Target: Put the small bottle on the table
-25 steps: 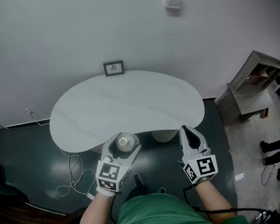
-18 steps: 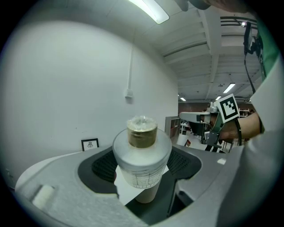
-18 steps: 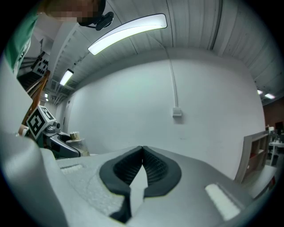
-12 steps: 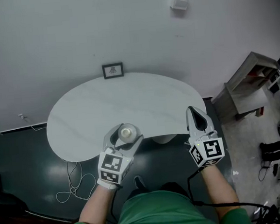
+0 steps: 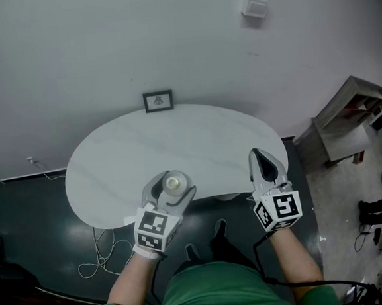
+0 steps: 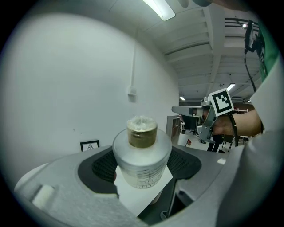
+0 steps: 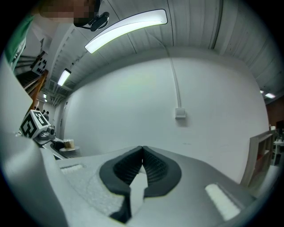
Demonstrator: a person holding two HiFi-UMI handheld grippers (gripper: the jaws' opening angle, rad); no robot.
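A small frosted bottle (image 5: 174, 182) with a gold neck and pale cap stands upright between the jaws of my left gripper (image 5: 170, 187), which is shut on it above the near edge of the white kidney-shaped table (image 5: 177, 143). In the left gripper view the bottle (image 6: 141, 150) fills the space between the dark pads. My right gripper (image 5: 266, 158) hovers over the table's right near edge, jaws closed together with nothing held; the right gripper view shows its ribbed pads (image 7: 143, 166) touching.
A small framed picture (image 5: 158, 101) leans against the wall at the table's far edge. A wooden side cabinet (image 5: 345, 125) stands to the right. A white cable (image 5: 96, 246) lies on the dark floor at left.
Both grippers have moved forward from in front of the table to above its near edge. The bottle stays gripped in the left one; the right stays closed.
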